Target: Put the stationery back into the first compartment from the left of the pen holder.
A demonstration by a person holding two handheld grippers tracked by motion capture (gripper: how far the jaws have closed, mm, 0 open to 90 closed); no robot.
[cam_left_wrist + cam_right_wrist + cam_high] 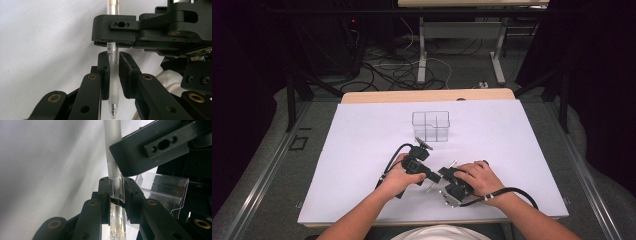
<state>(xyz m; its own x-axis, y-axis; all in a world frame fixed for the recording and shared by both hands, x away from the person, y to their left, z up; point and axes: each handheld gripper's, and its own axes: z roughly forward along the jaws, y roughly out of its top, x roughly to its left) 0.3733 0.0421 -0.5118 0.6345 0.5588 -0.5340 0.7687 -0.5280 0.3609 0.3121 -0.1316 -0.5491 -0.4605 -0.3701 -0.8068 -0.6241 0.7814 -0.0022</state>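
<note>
A pen with a clear barrel and a frosted grip is held between both grippers near the table's front, just above the white sheet (362, 150). In the left gripper view my left gripper (114, 56) is shut on the pen's frosted grip (113, 82), with the writing tip (113, 111) pointing toward the camera. In the right gripper view my right gripper (116, 181) is shut on the pen's clear barrel (117, 191). In the high view the left gripper (434, 176) and right gripper (448, 174) meet tip to tip, and the pen (431, 186) runs slanted between them.
A clear plastic container (431, 126) with compartments stands on the sheet behind the hands, and its wall (165, 187) is beside the right gripper. Cables trail from both grippers. Table legs and loose cables lie on the floor beyond the table.
</note>
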